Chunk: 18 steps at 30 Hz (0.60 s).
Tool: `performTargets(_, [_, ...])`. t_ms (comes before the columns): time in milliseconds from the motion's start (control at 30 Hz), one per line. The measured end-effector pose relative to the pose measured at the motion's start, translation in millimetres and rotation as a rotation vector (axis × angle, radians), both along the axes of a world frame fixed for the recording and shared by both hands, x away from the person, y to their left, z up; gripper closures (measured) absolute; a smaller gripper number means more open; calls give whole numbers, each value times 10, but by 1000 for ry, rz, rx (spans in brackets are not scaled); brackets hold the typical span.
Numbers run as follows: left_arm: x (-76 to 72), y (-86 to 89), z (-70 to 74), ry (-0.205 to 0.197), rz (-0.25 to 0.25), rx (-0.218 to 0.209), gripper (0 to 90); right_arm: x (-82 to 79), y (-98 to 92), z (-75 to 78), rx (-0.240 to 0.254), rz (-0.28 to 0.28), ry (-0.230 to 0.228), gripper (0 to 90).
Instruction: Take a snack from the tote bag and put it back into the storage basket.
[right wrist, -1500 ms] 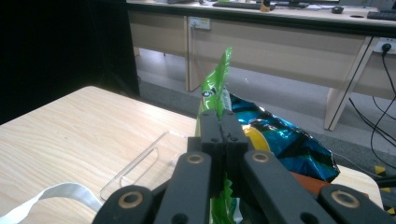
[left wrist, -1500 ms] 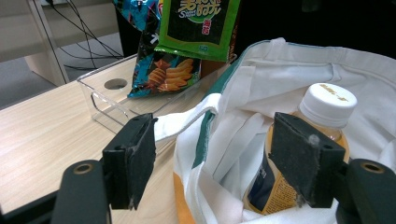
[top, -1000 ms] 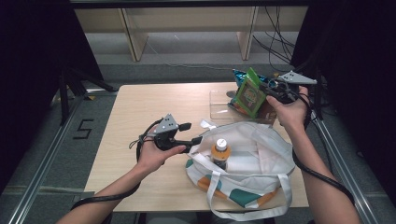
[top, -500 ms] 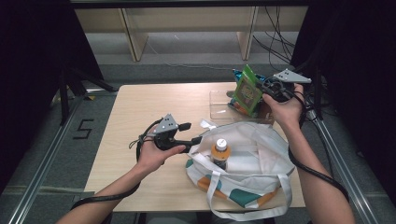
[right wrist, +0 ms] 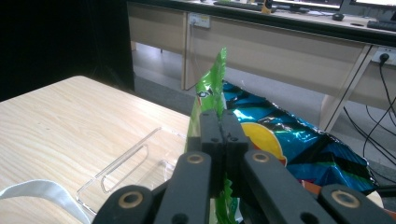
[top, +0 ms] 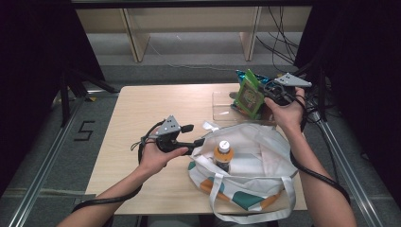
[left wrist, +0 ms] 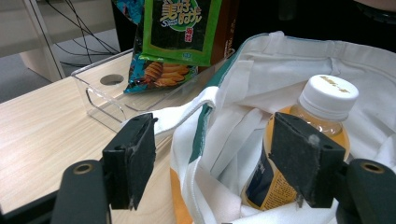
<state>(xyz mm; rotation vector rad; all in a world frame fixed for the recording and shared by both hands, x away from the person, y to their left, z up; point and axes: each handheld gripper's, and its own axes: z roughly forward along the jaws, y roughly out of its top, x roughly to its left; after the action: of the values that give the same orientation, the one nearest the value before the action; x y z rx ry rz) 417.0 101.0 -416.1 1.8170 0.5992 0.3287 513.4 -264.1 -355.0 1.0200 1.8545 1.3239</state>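
Observation:
My right gripper [top: 266,92] [right wrist: 223,122] is shut on the edge of a green snack packet [top: 249,97] [right wrist: 208,91], held upright above a clear plastic tray [top: 223,106] at the table's far right. A blue foil packet [right wrist: 289,140] lies in that tray, behind the green one. A white tote bag [top: 257,156] with teal and orange patches stands open at the front. An orange drink bottle [top: 223,153] [left wrist: 322,121] with a white cap stands inside it. My left gripper [top: 194,135] [left wrist: 215,128] is open, and the bag's rim [left wrist: 196,107] passes loosely between its jaws.
The wooden table [top: 142,109] is bare on its left half. The bag's handles [top: 236,208] hang over the front edge. Cables trail off the right side beside a metal rail [top: 340,156]. Shelving stands beyond the far edge.
My right gripper has shifted slightly to the left with the green packet still in it. The left hand and the bag have not moved.

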Motion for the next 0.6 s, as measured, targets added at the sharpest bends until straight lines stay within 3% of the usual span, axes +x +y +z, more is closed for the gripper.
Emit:
performTargets(167, [-1,-2,-4,1,0,-1,305,2,2,-27,-7,-3,5,900])
performTargets(300, [0,0,-6,1,0,0,305,18,11,-47,-7,-7,-25,900])
performTargets(367, [2,0,-6,1,0,0,305,-5,24,-35,4,-10,2,900])
performTargets(400, [3,-1,-6,2,0,1,305,8,18,-29,-7,-5,-18,900])
performTargets(467, [1,-5,-7,3,0,0,305,5,21,-5,-8,0,-10,900])
performTargets(533, [-2,-5,-5,2,-1,2,305,25,29,5,-12,-11,-46,900])
performTargets(600, [-1,-4,-5,2,-1,1,305,36,36,8,-16,-9,-45,900])
